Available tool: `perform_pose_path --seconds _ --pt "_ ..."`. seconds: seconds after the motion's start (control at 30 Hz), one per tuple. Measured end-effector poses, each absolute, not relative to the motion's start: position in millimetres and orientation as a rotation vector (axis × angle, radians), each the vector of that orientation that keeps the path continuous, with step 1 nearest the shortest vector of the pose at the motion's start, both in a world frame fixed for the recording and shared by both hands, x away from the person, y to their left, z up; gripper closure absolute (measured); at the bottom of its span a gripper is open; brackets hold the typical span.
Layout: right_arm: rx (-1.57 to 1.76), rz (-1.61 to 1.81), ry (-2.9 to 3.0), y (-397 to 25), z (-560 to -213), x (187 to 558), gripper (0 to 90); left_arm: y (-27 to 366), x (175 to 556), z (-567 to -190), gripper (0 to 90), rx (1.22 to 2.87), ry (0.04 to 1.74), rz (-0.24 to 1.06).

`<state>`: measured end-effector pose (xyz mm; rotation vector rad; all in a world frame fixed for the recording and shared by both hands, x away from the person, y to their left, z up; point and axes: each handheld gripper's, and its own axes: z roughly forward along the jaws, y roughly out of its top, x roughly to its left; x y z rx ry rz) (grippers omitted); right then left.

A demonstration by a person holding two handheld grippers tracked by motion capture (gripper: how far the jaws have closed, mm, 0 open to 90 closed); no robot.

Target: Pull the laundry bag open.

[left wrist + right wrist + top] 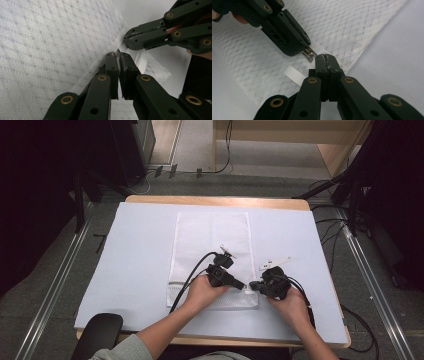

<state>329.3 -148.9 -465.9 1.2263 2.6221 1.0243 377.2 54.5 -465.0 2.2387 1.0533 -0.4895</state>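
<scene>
- The left tongs point(118, 55) rise from the bottom of the left gripper view, jaws pressed close together at the tips, pinching a small metal piece at the edge of a white mesh bag point(50, 50).
- The mesh bag covers the left and middle of the view, its woven pattern plain to see.
- The right tongs point(128, 38) come in from the upper right, jaws together, tips at the same bag edge, just beside the left tongs.
- A white ribbon loop point(140, 61) lies between the two.
- Pale tabletop point(150, 12) shows beyond.

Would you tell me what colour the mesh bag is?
White mesh laundry bag, clearest in the right gripper view.
</scene>
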Motion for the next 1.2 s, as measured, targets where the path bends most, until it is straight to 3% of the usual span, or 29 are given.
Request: perform_pose_path --seconds 0.7,1.2 --pt "1.182 0.983 2.607 -144.9 -465.7 324.9 90.0 73.7 384.3 -461.7 88.5 2.211 1.151 -0.573" --pt "1.187 0.996 2.603 -145.9 -466.3 325.0 90.0 81.6 383.8 -456.1 88.3 2.222 1.131 -0.599"
